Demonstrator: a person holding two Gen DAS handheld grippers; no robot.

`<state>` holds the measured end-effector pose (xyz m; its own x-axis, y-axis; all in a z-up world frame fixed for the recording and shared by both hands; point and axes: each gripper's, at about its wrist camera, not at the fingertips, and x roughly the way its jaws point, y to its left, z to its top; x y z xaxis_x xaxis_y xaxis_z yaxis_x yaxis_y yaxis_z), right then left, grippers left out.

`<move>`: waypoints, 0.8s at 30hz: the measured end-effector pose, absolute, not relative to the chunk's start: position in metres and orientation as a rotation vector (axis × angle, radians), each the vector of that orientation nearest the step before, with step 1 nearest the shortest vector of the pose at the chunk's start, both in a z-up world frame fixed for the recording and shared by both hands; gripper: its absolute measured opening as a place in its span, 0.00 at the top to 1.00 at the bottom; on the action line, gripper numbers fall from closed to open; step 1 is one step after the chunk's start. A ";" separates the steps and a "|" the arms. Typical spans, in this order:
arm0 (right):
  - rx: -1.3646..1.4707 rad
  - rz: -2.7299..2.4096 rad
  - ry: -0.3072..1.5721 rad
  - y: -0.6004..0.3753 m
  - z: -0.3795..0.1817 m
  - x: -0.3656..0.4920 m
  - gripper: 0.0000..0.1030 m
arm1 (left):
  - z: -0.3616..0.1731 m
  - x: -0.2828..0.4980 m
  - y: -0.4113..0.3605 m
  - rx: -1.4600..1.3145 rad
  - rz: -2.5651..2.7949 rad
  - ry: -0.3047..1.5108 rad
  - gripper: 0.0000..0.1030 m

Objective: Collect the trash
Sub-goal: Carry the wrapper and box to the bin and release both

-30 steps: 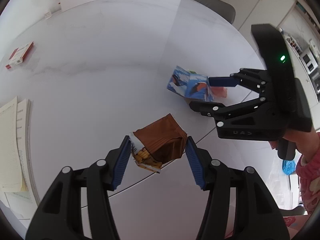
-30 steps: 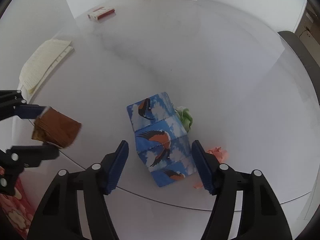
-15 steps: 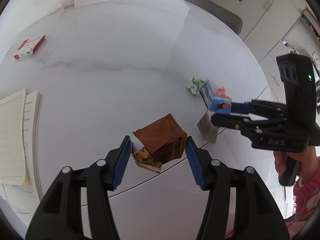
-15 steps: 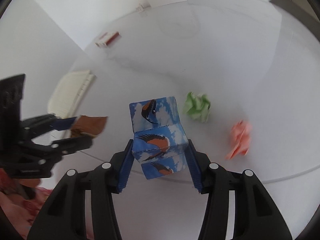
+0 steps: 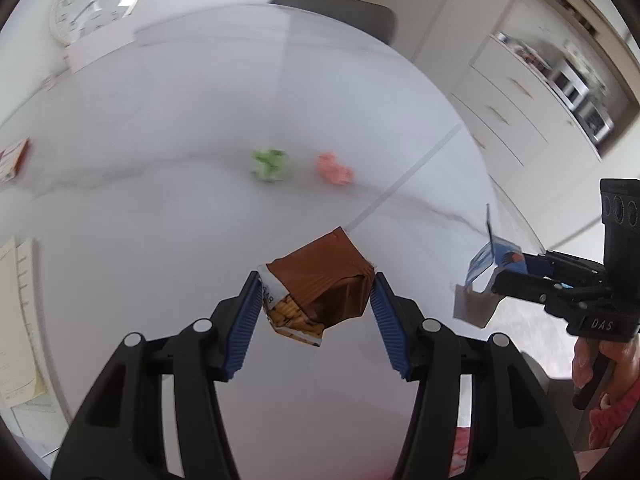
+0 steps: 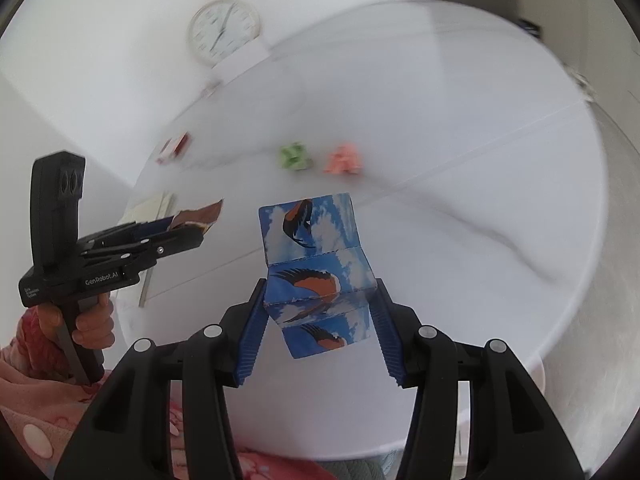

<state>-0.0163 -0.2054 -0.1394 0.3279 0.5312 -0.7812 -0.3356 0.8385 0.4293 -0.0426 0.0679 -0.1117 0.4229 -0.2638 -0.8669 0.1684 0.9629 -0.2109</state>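
A: Why are both pieces up in the air?

B: Looks like carry stage. Left gripper is clamped on the brown snack wrapper, pads pressing its 2 sides, torn end w/ yellow print hanging toward the camera. Right gripper is clamped on the blue bird-print carton, squeezed at its lower folds, so it stands up out of the pads. Both items are off the white round table, held over its near edge.

A: And the grip choice?

B: Prob. side pinch bc both are light, crushable packaging; squeezing flat faces keeps them from slipping. The carton is creased in 3 bands, so it could fold more under pressure.

A: Arm pose?

B: Both tools point fwd across the table, roughly level, well apart from each other. In the right view the left tool sits off to the left, handle gripped in a hand. In the left view the right tool is far right, carton edge-on.

A: What's left?

B: 2 crumpled balls on the table: green paper ball and pink paper ball, near each other, well beyond both grippers. No bin in either view, so can't tell where the load goes. A red-white small box, stacked papers and a wall clock sit further back; whether the box counts as trash, can't say.
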 end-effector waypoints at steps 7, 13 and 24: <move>0.302 0.306 1.048 -0.293 -0.136 -0.081 0.50 | -0.107 -0.063 0.001 0.009 -0.426 1.118 0.48; 0.366 0.104 1.081 -0.347 -0.164 -0.110 0.50 | -0.096 -0.078 -0.042 0.075 -0.511 1.100 0.48; 0.386 0.010 1.261 -0.354 -0.264 -0.109 0.38 | -0.092 -0.100 -0.089 0.151 -0.548 1.097 0.48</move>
<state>-0.1090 -0.3542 -0.2639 0.3132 0.2173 -0.9245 0.2027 0.9357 0.2886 -0.0998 -0.0888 -0.0920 0.3388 -0.3461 -0.8749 0.4913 0.8581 -0.1492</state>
